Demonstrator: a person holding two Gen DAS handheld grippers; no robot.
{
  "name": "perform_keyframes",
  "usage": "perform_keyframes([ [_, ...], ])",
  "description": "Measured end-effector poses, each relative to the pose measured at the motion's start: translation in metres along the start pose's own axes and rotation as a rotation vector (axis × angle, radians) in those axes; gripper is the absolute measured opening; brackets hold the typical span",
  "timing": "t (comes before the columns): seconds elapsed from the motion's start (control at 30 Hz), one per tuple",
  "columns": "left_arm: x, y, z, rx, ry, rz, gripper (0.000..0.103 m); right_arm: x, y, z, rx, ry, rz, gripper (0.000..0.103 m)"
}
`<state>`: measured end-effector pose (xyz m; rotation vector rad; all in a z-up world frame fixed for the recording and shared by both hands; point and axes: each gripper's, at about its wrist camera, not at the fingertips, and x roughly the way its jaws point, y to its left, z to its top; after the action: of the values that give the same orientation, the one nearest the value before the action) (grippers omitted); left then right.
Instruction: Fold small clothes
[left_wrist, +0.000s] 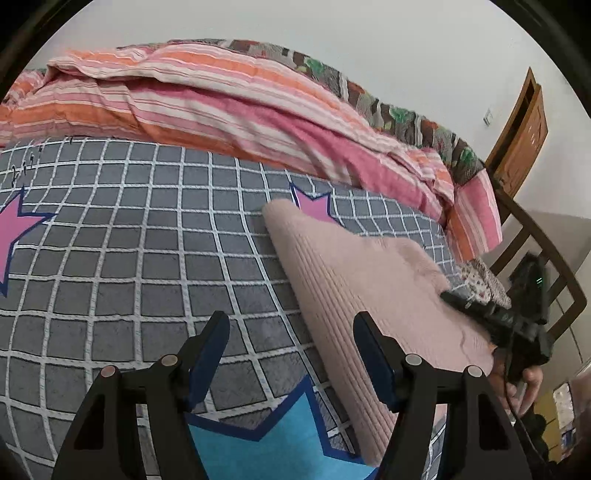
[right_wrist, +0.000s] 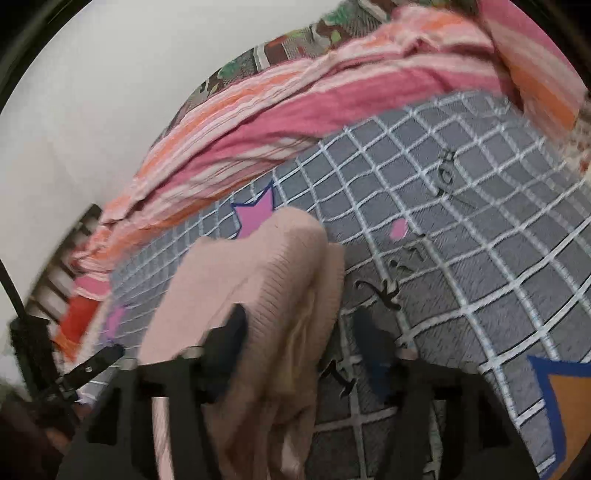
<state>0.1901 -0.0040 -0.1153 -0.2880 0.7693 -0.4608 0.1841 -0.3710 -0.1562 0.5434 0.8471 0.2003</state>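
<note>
A pale pink ribbed knit garment (left_wrist: 354, 280) lies folded on the grey checked bedsheet (left_wrist: 147, 251), right of centre. My left gripper (left_wrist: 291, 328) is open and empty, just above the sheet, with its right finger over the garment's near edge. The right gripper (left_wrist: 491, 314) shows in the left wrist view at the garment's far right edge. In the blurred right wrist view the garment (right_wrist: 258, 295) drapes between and over the fingers of my right gripper (right_wrist: 299, 325), whose jaws stand apart.
A pink and orange striped quilt (left_wrist: 229, 103) is bunched along the far side of the bed, with a patterned blanket behind it. A wooden door (left_wrist: 524, 129) and a wooden frame stand at the right. The sheet has pink, blue and orange star prints.
</note>
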Motion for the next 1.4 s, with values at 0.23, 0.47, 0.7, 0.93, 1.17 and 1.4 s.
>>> perform_keyframes([
  [0.23,-0.011,0.017,0.005,-0.045,-0.013,-0.031,0.067,0.031,-0.015,0.006,0.118,0.096,0.106,0.072],
  [0.47,-0.025,0.032,0.002,-0.073,-0.027,-0.041,0.067,0.049,0.000,0.014,0.125,0.166,0.151,0.036],
  [0.7,-0.036,0.048,0.003,-0.085,-0.039,0.017,0.067,0.011,0.092,0.038,0.032,0.068,0.152,0.032],
  [0.93,-0.057,0.066,0.005,-0.110,-0.067,0.038,0.067,0.027,0.203,0.047,-0.058,0.064,0.121,0.031],
  [1.17,-0.077,0.088,0.007,-0.111,-0.081,0.067,0.067,0.035,0.206,0.047,0.069,-0.001,0.369,0.031],
  [1.4,-0.062,0.078,-0.001,-0.038,-0.015,0.073,0.067,0.094,0.094,0.007,0.151,0.113,0.010,0.036],
])
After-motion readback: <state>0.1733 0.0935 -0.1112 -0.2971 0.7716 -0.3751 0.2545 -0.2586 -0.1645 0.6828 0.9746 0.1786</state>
